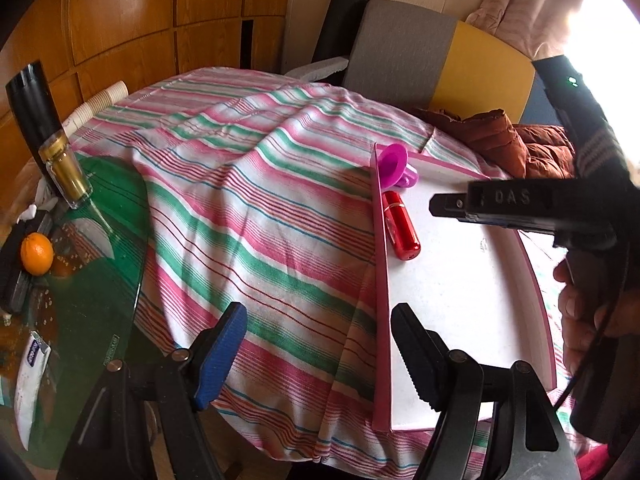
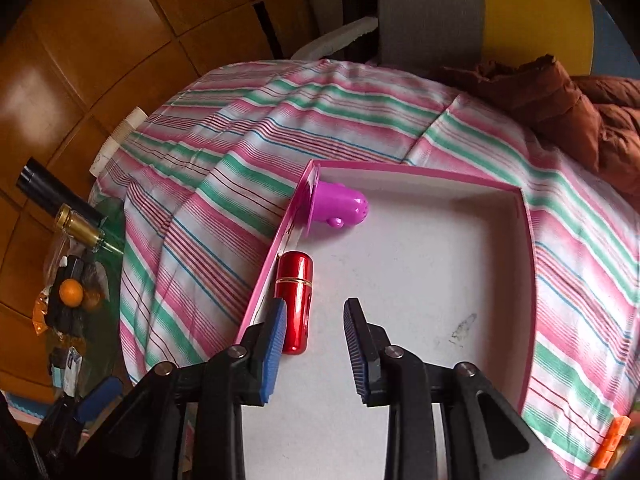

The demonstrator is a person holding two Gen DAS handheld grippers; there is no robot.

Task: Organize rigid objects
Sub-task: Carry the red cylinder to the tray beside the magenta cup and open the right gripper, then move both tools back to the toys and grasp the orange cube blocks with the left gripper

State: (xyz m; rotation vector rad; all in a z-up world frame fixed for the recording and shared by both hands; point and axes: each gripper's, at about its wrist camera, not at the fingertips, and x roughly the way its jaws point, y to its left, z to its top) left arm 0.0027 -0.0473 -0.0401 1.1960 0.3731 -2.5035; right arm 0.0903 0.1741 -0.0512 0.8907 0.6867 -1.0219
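The red metal capsule [image 2: 294, 300] lay in the pink box [image 2: 530, 248] against its left wall; my right claw [image 2: 315, 320] gaped empty beside it and could nudge it rolling. My left claw [image 1: 320, 350] hung open.

1. Shiny red capsule [image 2: 295, 302]: small, metal, round at both ends, thin gold ring near the far end. Lying flat on the white floor of the box, along the left wall, near end toward the camera.
2. Purple funnel-shaped piece [image 2: 338, 205]: plastic, wide flat rim, rounded tip with tiny holes. Tipped on its side in the far left corner of the box, rim against the left wall, just beyond the red capsule.
3. Shallow box [image 2: 420, 178]: pink walls, white inside, open on top, resting on the striped cloth.
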